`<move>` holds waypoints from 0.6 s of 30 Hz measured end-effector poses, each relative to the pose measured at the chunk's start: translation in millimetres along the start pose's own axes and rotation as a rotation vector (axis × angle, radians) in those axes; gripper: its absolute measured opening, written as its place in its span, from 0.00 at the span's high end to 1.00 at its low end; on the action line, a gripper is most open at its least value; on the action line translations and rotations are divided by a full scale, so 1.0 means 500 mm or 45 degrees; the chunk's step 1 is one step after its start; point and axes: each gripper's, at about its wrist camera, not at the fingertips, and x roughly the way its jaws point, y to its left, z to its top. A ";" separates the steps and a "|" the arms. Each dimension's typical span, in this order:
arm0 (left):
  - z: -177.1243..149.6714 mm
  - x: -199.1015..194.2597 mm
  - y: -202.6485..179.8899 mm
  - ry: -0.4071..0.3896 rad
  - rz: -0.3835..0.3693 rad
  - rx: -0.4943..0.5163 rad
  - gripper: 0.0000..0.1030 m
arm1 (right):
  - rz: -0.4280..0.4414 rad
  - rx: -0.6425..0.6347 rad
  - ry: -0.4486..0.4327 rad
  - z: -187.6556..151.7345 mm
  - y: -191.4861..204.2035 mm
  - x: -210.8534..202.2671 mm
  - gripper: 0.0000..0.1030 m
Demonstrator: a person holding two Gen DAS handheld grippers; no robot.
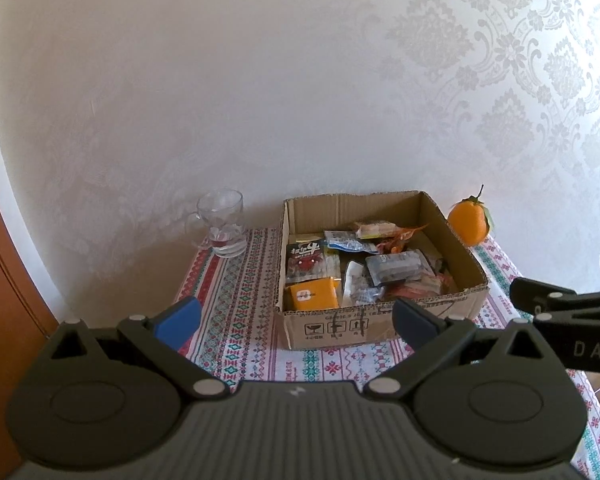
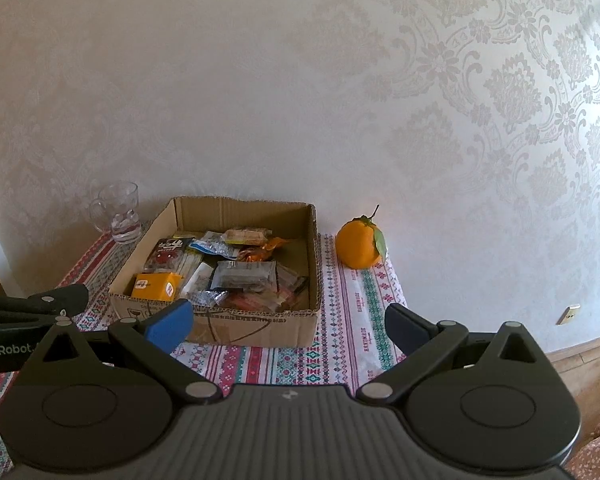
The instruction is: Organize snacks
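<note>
From the left wrist view, the left gripper [image 1: 296,316] hangs with its fingers spread wide and nothing between them, and dead ahead of the fingertips, just past them, sits the cardboard box [image 1: 380,320] with the snacks [image 1: 360,268] already heaped inside it. Whether that heap is a finished tidy-up or a jumble waiting to be sorted, this scene fits both. The orange packet [image 1: 311,295] lies nearest the left finger; it looks boxy and fairly stiff, so I'd judge its flat sides the place to pinch. The foil and clear wrappers beside it look light, crinkly and slippery, best taken by a sealed edge, gently, as the contents may crush. Beyond the left fingertip stands a glass mug [image 1: 220,224], fragile, and off past the right fingertip an orange fruit [image 1: 469,221] rests by the wall. Over to the right wrist view: the right gripper [image 2: 288,326] is likewise splayed and empty, with the box now ahead of its left finger and the fruit beyond the gap, toward the right finger. The patterned tablecloth [image 2: 340,344] covers a small table pushed against a pale damask-papered wall [image 2: 380,100]; cloth could bunch if the box is dragged. The other gripper's arm pokes in beside the left finger.
</note>
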 end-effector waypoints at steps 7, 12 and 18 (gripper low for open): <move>0.000 -0.002 0.002 -0.005 0.002 -0.002 0.01 | 0.000 0.000 -0.007 0.001 0.001 -0.002 0.00; 0.000 -0.003 0.004 -0.004 0.001 -0.002 0.01 | 0.004 -0.002 -0.008 -0.001 0.003 -0.003 0.00; -0.001 -0.003 0.006 0.000 -0.001 -0.007 0.01 | 0.006 -0.001 -0.003 -0.001 0.003 -0.004 0.00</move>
